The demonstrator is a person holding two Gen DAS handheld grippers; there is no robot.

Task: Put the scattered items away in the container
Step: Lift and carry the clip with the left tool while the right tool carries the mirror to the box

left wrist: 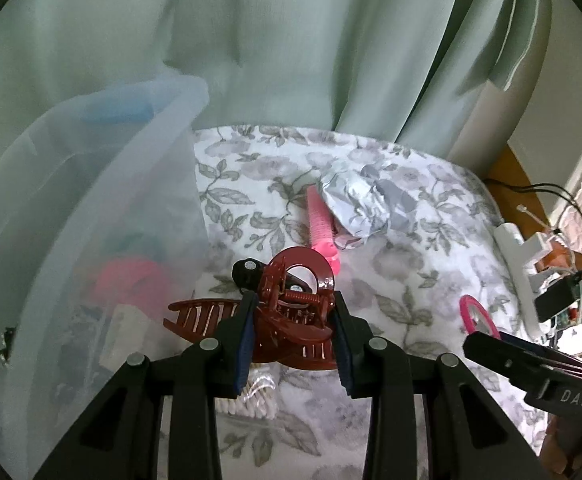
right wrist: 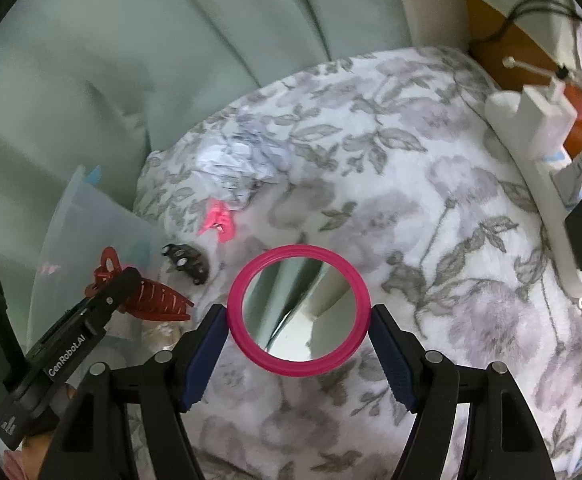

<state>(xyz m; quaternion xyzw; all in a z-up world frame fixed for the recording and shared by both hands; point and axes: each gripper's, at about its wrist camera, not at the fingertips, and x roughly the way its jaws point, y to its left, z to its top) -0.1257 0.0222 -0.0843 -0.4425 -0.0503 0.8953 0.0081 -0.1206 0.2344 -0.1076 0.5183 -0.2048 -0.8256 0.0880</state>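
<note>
Looking along the left gripper (left wrist: 293, 328), both pads are clamped on a dark red claw hair clip (left wrist: 279, 320), held just beside the wall of the translucent plastic container (left wrist: 123, 184) at the left. Through that cloudy wall show a pink rounded item (left wrist: 131, 280), something teal and a pale boxy shape, so part of the tidying looks done; what exactly they are I cannot tell. On the floral blanket (left wrist: 411, 240) lie a black hair clip (left wrist: 247, 270) behind the red one, a pink comb-like piece (left wrist: 321, 228) partly under a crumpled printed wrapper (left wrist: 359, 204), and a packet of cotton swabs (left wrist: 255, 396) beneath the fingers.

From the right wrist, the right gripper (right wrist: 299, 322) has its pads against both sides of a pink-rimmed round mirror (right wrist: 299, 318), gripping or about to; whether it is lifted off the blanket I cannot tell. The container sits far left, well apart from the mirror. A white power strip (right wrist: 547, 184) lies at the blanket's right edge.

By my judgement, several loose items remain.
</note>
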